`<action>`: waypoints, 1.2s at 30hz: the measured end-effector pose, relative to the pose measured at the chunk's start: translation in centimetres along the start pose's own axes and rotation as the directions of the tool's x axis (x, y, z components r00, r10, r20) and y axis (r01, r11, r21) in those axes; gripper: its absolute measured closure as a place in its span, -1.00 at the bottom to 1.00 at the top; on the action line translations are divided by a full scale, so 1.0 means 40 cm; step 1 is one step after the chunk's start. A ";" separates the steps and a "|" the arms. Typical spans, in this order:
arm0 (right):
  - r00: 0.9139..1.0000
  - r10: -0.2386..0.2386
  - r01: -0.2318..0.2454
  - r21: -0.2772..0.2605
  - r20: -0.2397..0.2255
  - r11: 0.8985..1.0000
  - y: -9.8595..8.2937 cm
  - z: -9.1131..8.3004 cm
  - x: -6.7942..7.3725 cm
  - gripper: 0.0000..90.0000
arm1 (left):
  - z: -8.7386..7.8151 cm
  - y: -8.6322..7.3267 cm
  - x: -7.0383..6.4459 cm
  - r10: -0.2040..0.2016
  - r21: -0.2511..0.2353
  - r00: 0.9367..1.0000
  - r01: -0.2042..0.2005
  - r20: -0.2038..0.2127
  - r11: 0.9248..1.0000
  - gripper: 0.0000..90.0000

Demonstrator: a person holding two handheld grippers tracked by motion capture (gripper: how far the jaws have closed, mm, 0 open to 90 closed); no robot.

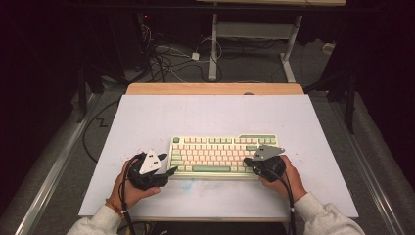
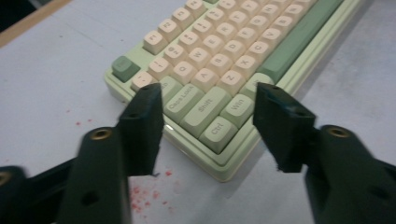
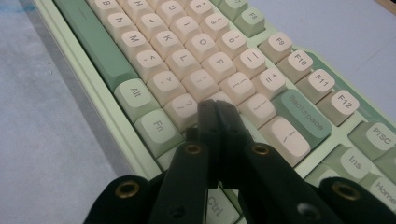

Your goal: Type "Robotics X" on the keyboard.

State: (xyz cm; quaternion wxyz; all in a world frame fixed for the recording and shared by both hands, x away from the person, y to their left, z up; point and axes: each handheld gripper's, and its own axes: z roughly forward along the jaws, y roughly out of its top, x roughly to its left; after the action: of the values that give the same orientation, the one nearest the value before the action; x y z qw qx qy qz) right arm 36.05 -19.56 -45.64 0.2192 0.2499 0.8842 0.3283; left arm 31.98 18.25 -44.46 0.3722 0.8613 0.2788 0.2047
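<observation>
A pale green keyboard (image 1: 222, 155) with cream and green keys lies flat in the middle of the white table top (image 1: 210, 115). My left gripper (image 1: 169, 169) is at its near left corner. In the left gripper view that gripper (image 2: 208, 91) is open, its jaws straddling the corner by the Ctrl, Win and Shift keys of the keyboard (image 2: 233, 42) without touching them. My right gripper (image 1: 248, 160) hovers over the right end. In the right gripper view it (image 3: 217, 106) is shut with nothing in it, its tips just above the keys (image 3: 187, 42) near the "?" key.
Small red specks (image 2: 144, 193) dot the table by the keyboard's left corner, and a faint blue smear (image 1: 186, 185) lies in front of it. A wooden edge (image 1: 215, 88) runs along the far side. Cables (image 1: 166, 58) and desk legs (image 1: 213, 49) are on the floor beyond.
</observation>
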 end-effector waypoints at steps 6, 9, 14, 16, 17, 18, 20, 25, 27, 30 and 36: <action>1.000 0.002 -0.002 -0.006 0.002 1.000 -0.002 0.000 0.001 1.00 | 0.012 0.037 0.008 0.004 0.051 1.000 -0.005 0.012 0.999 0.76; 1.000 0.002 -0.001 -0.005 0.005 1.000 -0.003 -0.001 0.002 1.00 | 0.026 0.048 0.003 0.020 0.073 1.000 -0.022 0.022 0.997 0.90; 1.000 0.001 -0.001 -0.007 0.007 1.000 -0.004 -0.001 0.004 1.00 | 0.044 0.066 0.006 0.021 0.085 0.999 -0.025 0.042 0.996 0.94; 1.000 0.003 -0.003 -0.008 0.007 1.000 -0.005 -0.001 0.004 1.00 | 0.051 0.071 0.007 0.025 0.088 0.999 -0.029 0.047 0.996 0.94; 1.000 0.001 -0.001 -0.008 0.009 1.000 -0.005 -0.001 0.004 1.00 | 0.055 0.074 0.006 0.031 0.095 0.998 -0.036 0.051 0.995 0.95; 1.000 0.001 -0.001 -0.008 0.009 1.000 -0.005 -0.001 0.005 1.00 | 0.058 0.076 0.005 0.034 0.097 0.998 -0.039 0.051 0.994 0.94; 1.000 0.001 0.000 -0.009 0.010 1.000 -0.005 -0.001 0.005 1.00 | 0.065 0.080 0.007 0.034 0.097 0.998 -0.039 0.054 0.995 0.94; 1.000 0.000 0.000 -0.010 0.010 1.000 -0.005 -0.001 0.005 1.00 | 0.078 0.091 0.009 0.037 0.106 0.997 -0.044 0.061 0.993 0.94; 1.000 0.000 0.001 -0.010 0.011 1.000 -0.005 -0.001 0.006 1.00 | 0.082 0.096 0.009 0.041 0.108 0.997 -0.048 0.065 0.993 0.94; 1.000 -0.002 0.002 -0.010 0.012 1.000 -0.006 -0.001 0.006 1.00 | 0.090 0.103 0.006 0.047 0.112 0.996 -0.055 0.071 0.992 0.94; 1.000 -0.005 0.005 -0.012 0.014 1.000 -0.006 -0.001 0.006 1.00 | 0.109 0.117 0.001 0.057 0.127 0.995 -0.067 0.083 0.990 0.94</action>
State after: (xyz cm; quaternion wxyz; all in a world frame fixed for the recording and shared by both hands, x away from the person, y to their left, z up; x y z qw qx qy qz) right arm 35.76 -19.59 -45.83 0.2277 0.2487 0.8813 0.3311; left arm 35.97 13.34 -43.71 0.3197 0.8993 0.2497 0.1632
